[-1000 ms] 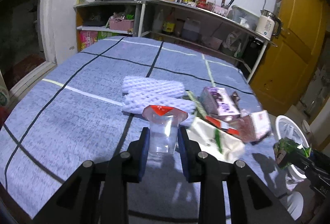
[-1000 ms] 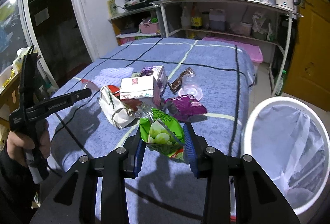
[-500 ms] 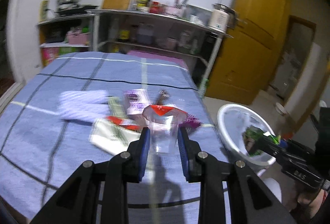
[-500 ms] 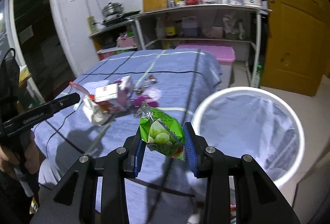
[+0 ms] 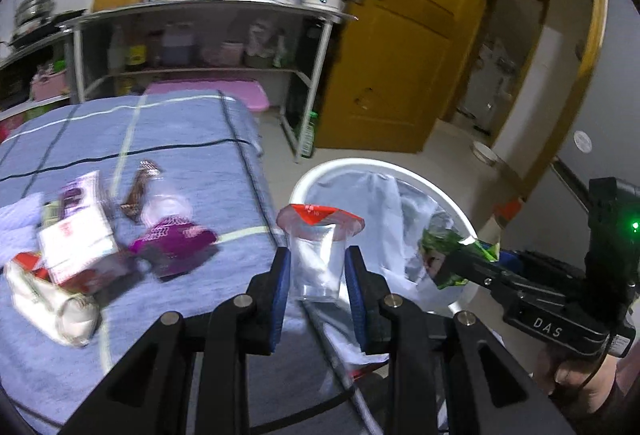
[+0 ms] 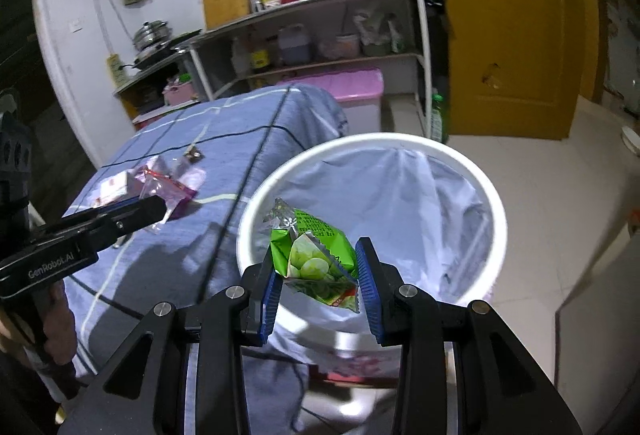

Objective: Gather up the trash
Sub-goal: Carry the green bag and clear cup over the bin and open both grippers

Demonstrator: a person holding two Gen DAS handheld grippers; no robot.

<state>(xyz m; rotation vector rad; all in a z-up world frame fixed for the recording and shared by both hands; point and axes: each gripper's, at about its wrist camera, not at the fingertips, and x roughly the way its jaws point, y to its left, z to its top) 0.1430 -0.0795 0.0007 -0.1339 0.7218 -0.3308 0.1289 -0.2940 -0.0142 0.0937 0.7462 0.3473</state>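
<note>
Overhead, crinkly green foil wrapper (image 6: 316, 259)

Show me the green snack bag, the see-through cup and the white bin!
green snack bag (image 6: 316, 267), right wrist view, its front.
see-through cup (image 5: 318, 261), left wrist view, its clear wall.
white bin (image 6: 494, 203), right wrist view, its rim.

I see a clear, shiny plastic cup (image 5: 318, 263) with a red foil lid. The green snack bag (image 6: 316, 259) looks shiny and crinkly. The white bin (image 6: 490, 203) is smooth plastic with a thin, shiny liner. The blue bed cover (image 5: 192, 123) is soft, dull cloth.
</note>
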